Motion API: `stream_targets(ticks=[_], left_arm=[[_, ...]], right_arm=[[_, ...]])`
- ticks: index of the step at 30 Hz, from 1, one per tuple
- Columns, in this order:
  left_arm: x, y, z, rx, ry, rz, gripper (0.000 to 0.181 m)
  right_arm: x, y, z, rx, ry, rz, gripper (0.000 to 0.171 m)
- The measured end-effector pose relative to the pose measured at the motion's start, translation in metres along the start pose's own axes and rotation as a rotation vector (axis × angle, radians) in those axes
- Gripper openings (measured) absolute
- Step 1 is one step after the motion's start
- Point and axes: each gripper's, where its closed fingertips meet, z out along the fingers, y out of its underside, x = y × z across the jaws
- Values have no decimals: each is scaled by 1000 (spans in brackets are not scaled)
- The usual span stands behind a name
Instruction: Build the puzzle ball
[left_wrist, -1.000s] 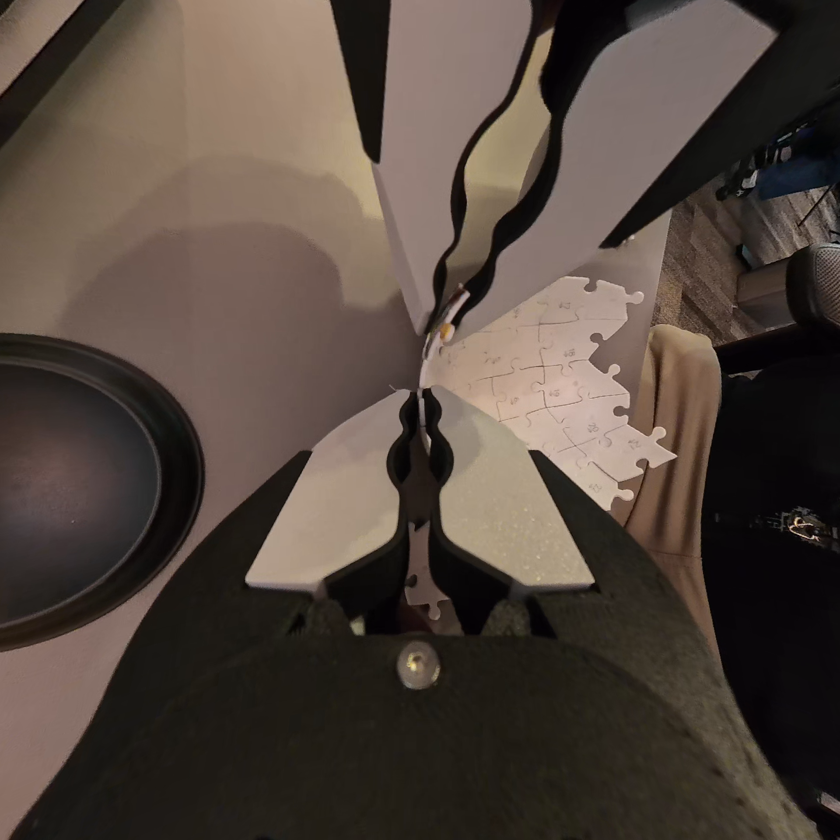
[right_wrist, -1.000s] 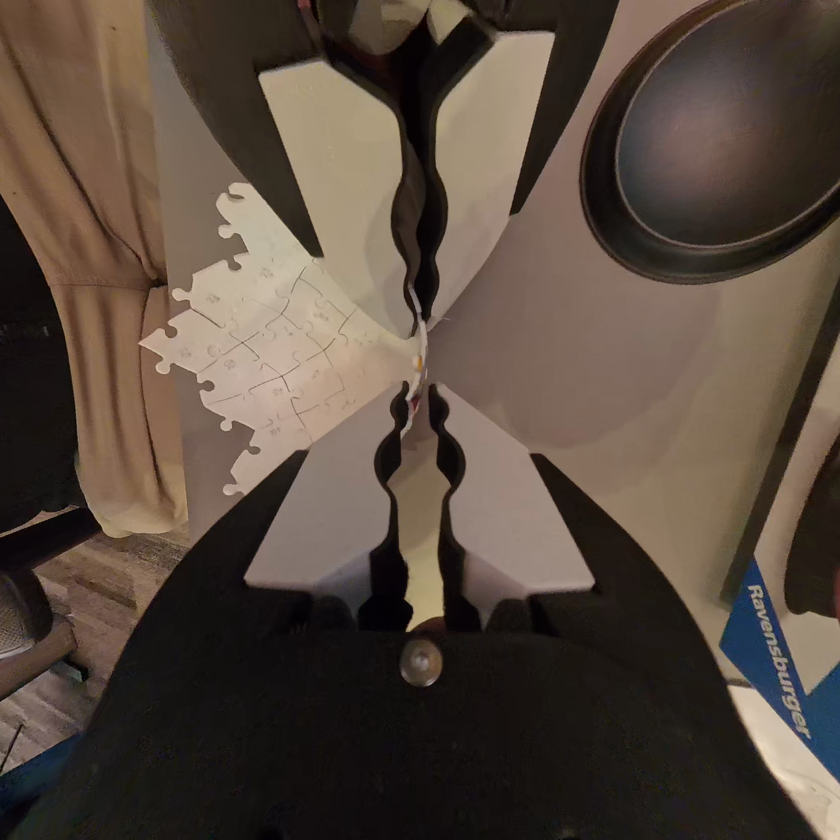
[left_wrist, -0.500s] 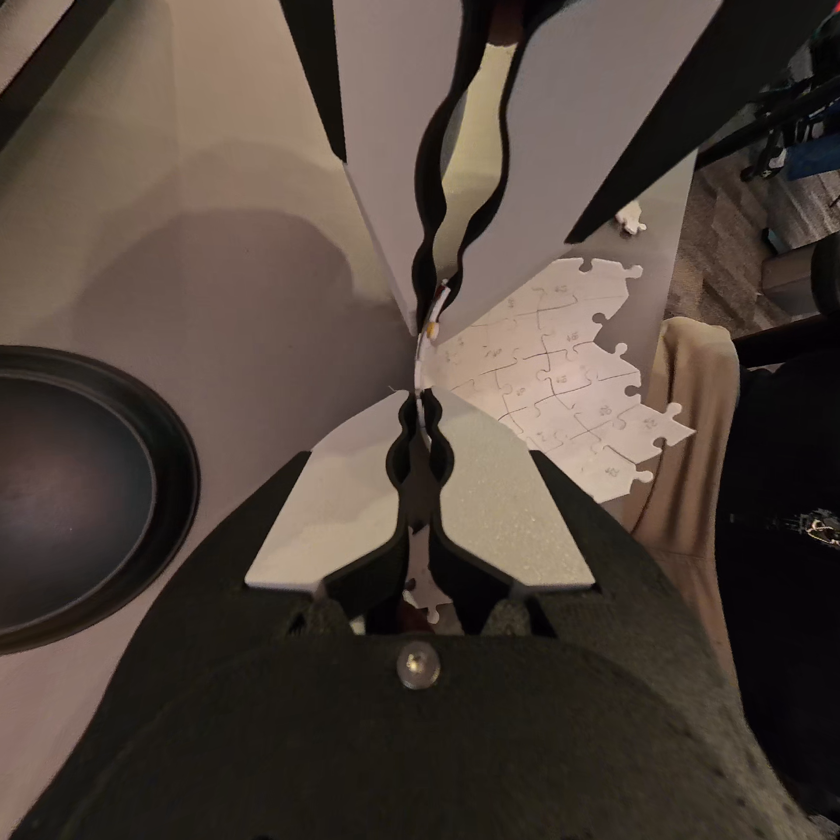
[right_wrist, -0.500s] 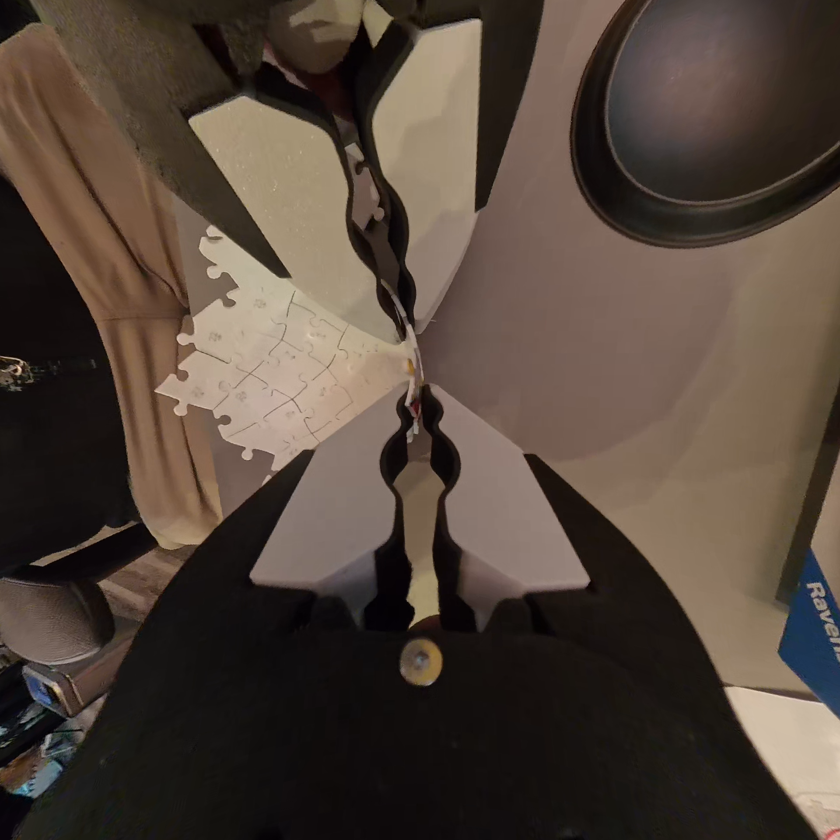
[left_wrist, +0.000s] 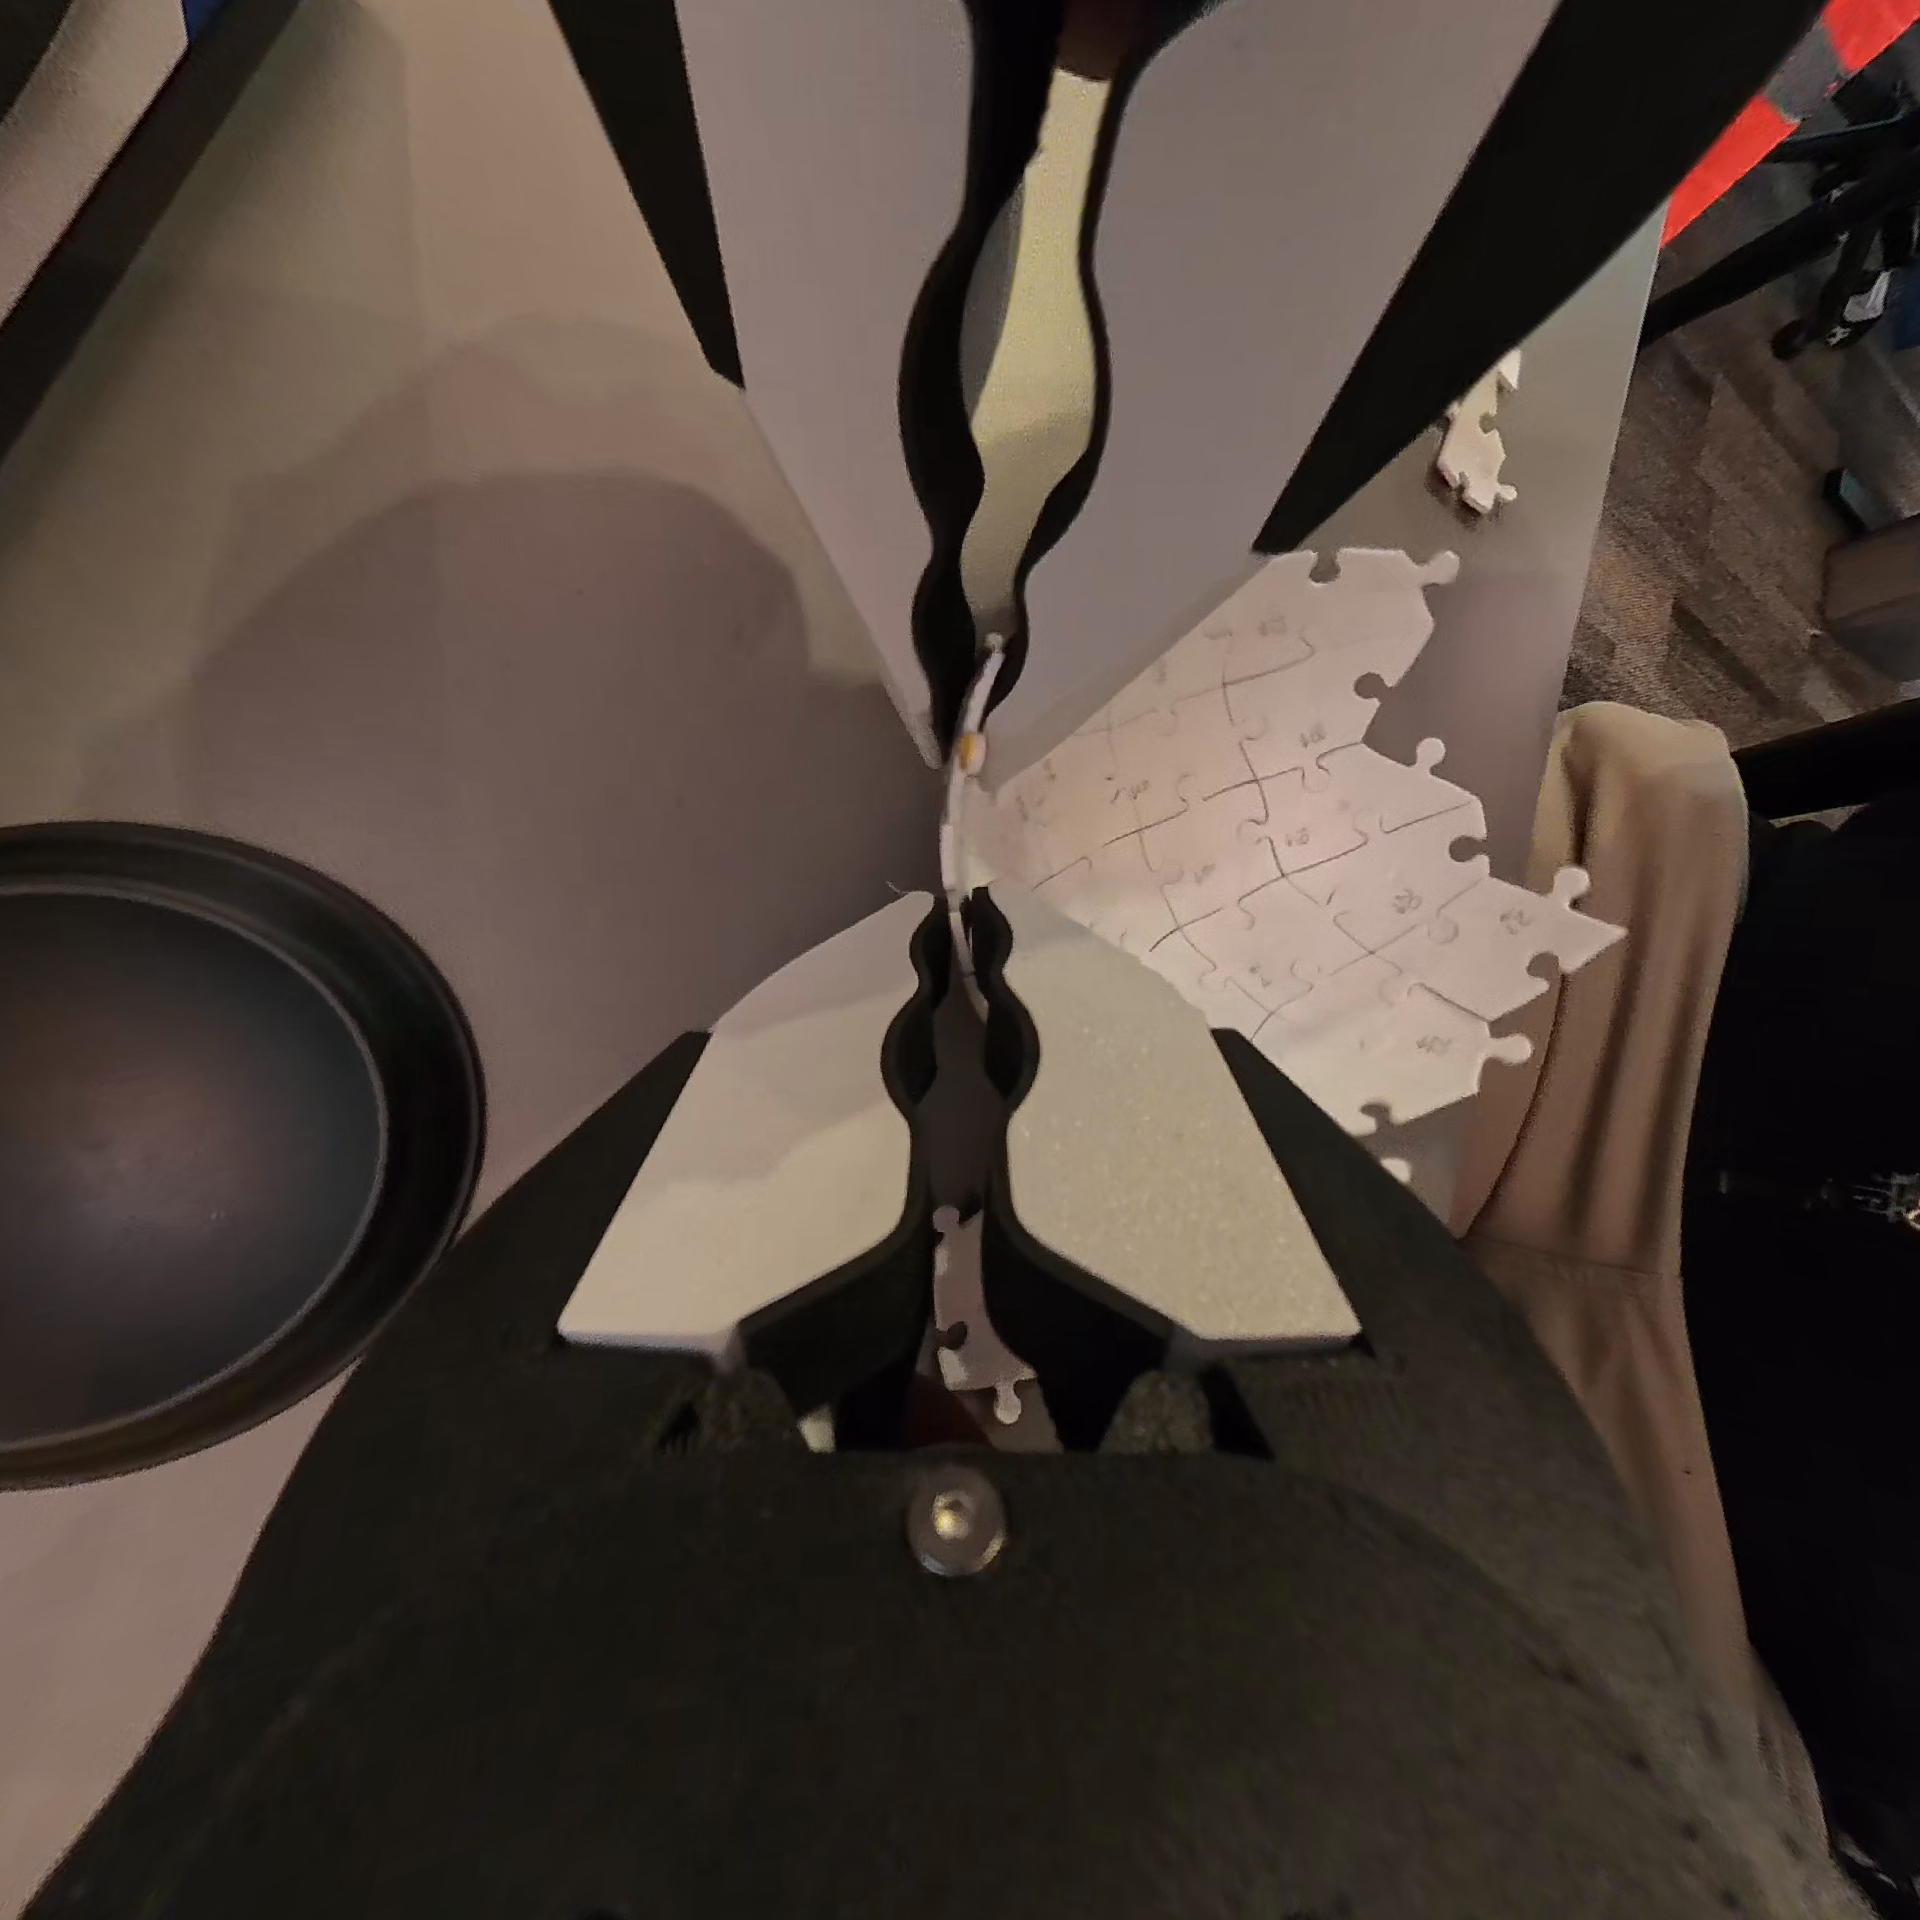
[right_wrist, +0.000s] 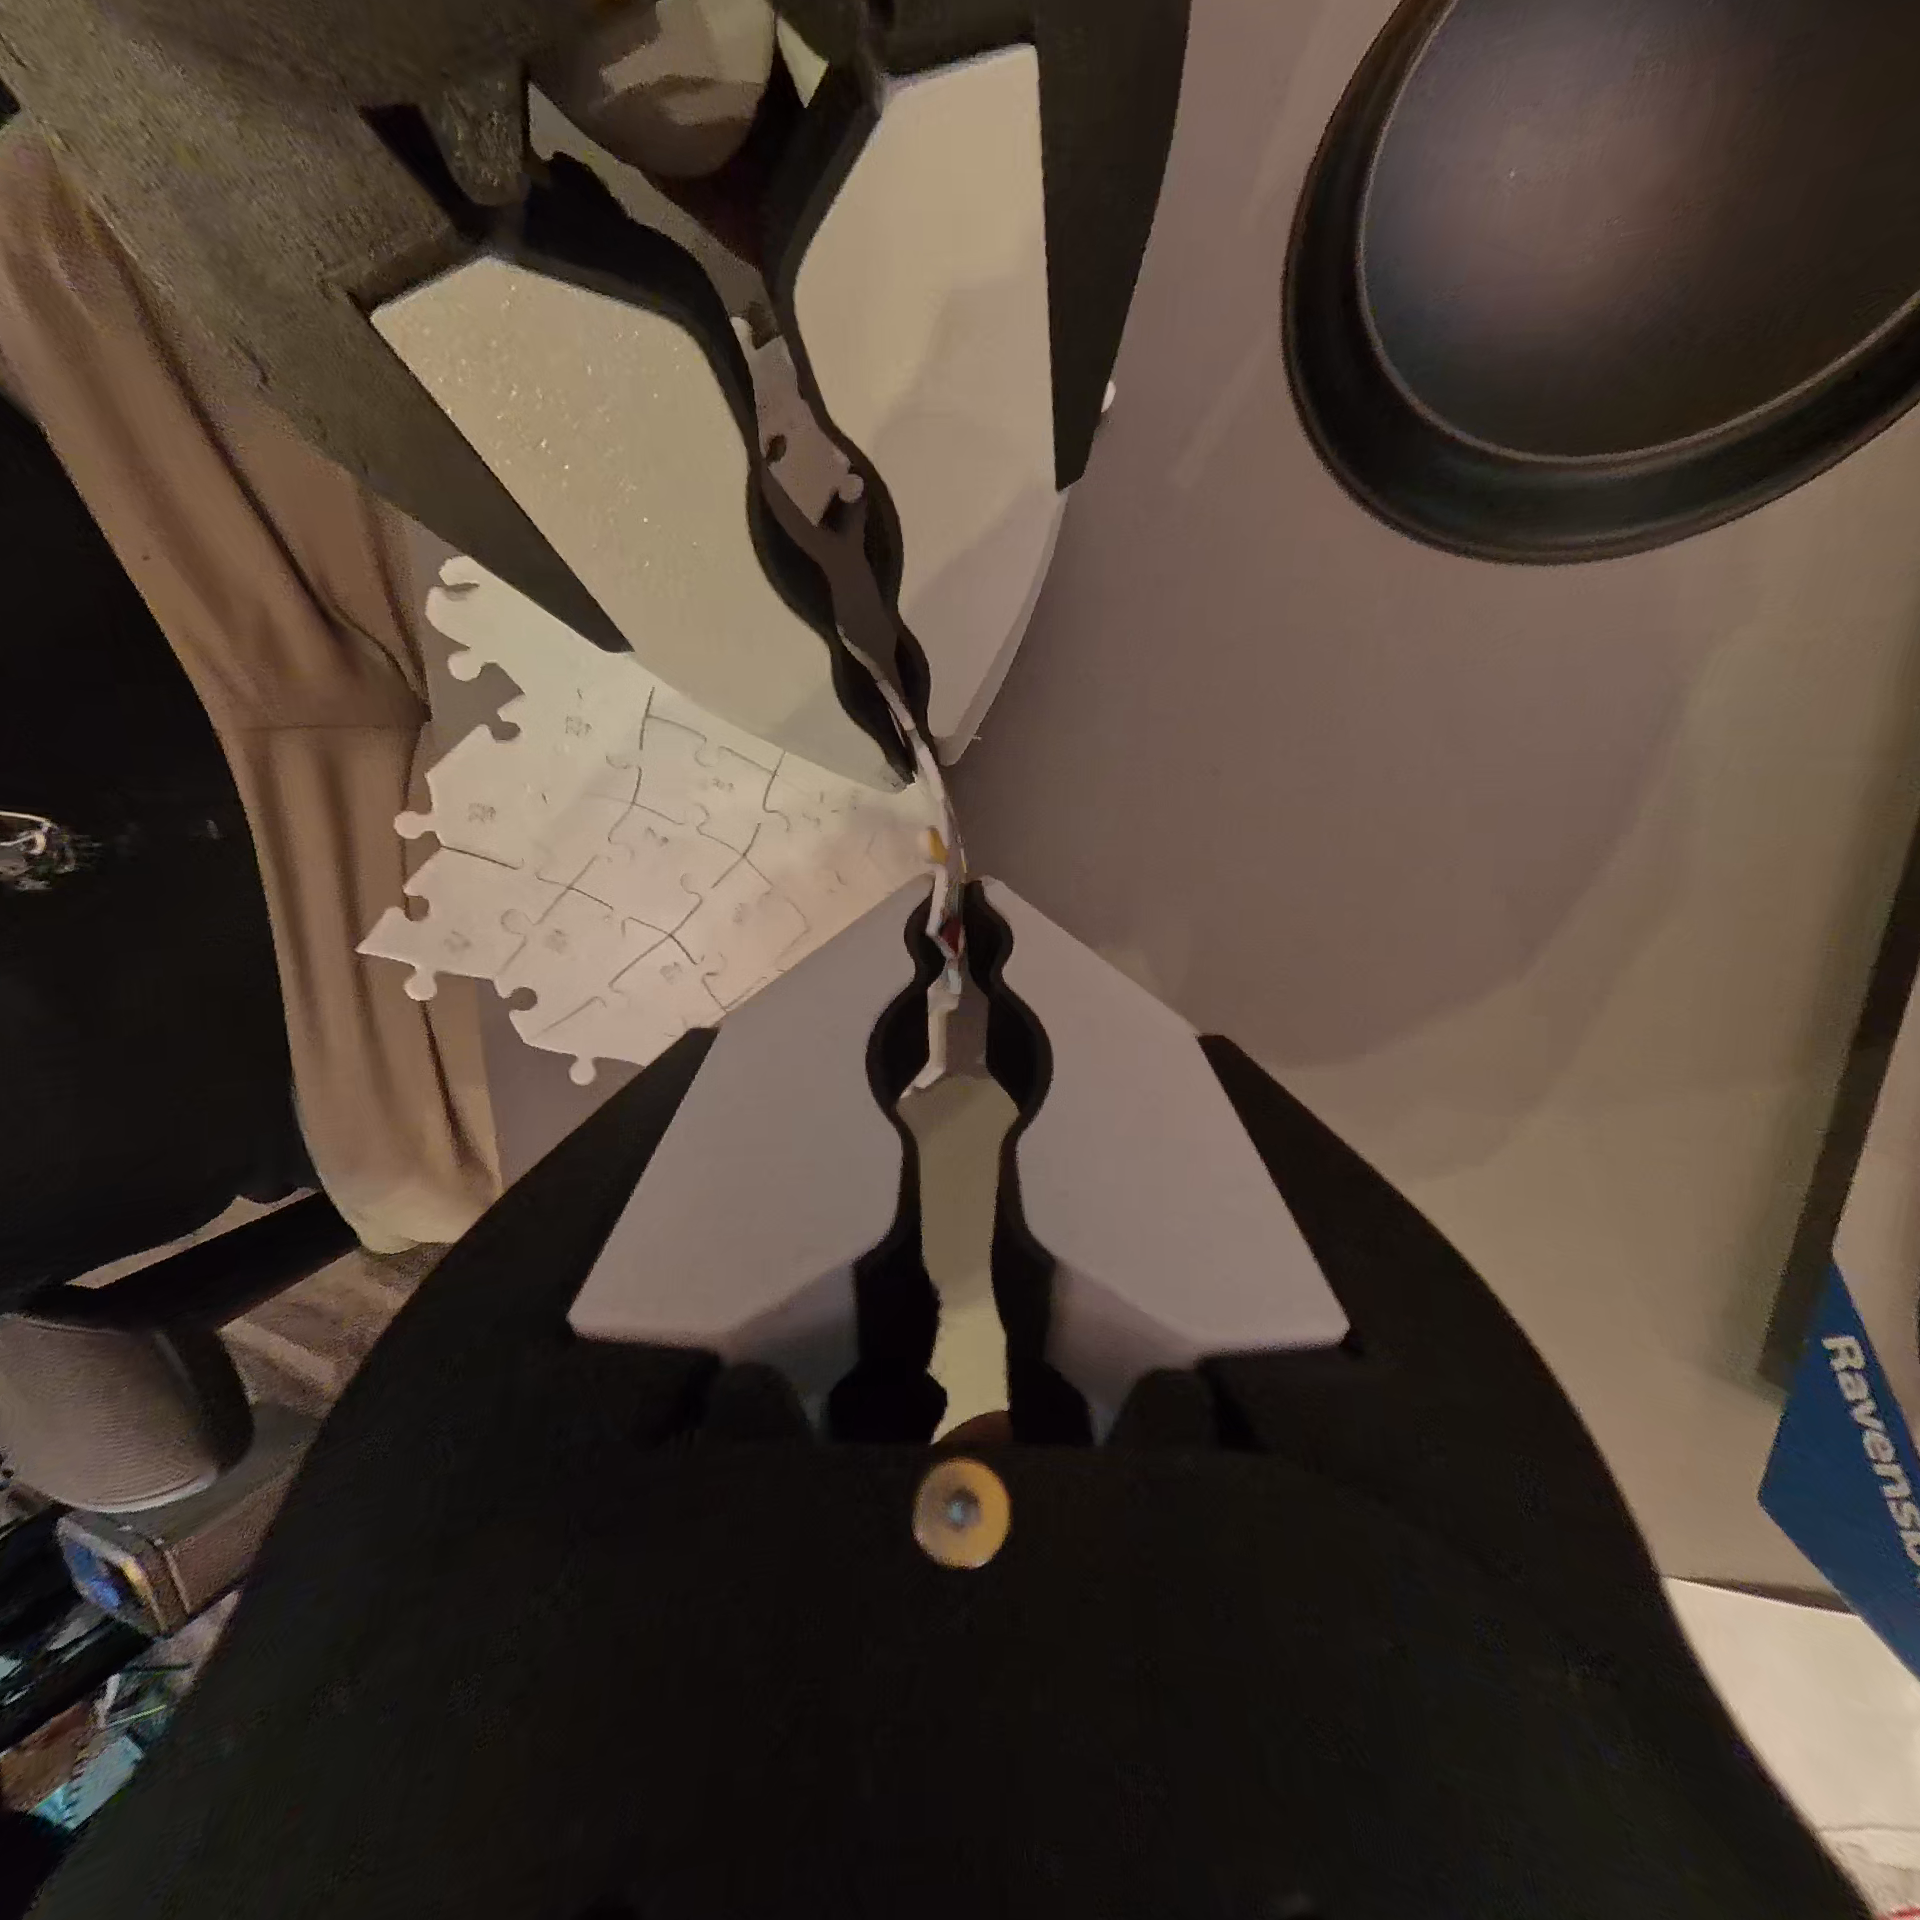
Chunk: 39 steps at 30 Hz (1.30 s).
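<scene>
Above the pale desk (left_wrist: 436, 644), tip to tip: left gripper (left_wrist: 964, 914) clenched on the near edge of the curved puzzle sheet (left_wrist: 1288, 873), right gripper (right_wrist: 951, 914) clenched on a small puzzle piece (right_wrist: 943, 997) pressed against that same edge, the joined white pieces fanning out toward a beige cloth (left_wrist: 1621, 1039) at the desk's rim. Beyond them on the desk, well apart from both sets of fingers (left_wrist: 1164, 1143), lay a dark round bowl (left_wrist: 187, 1132), a loose white puzzle piece (left_wrist: 1481, 457) near the far corner, and a blue box (right_wrist: 1860, 1444) at the edge of the right wrist view.
</scene>
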Motion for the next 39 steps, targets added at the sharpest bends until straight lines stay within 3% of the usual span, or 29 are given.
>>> stream_targets(ticks=[8,14,27,33,35,39], left_arm=[[3,-3,-3,25,22,1,2],[3,-4,-1,23,25,2,2],[5,-3,3,25,48,-8,3],[6,-5,2,38,54,-19,2],[6,-5,2,30,54,-13,3],[5,-5,0,41,49,-19,3]], right_arm=[[-3,4,3,-8,-13,-39,15],[-10,8,6,1,-72,-38,3],[-9,11,8,12,-48,-38,1],[-12,20,12,-25,-50,-46,18],[-14,22,16,-36,-58,-50,6],[-14,19,14,9,-97,1,1]])
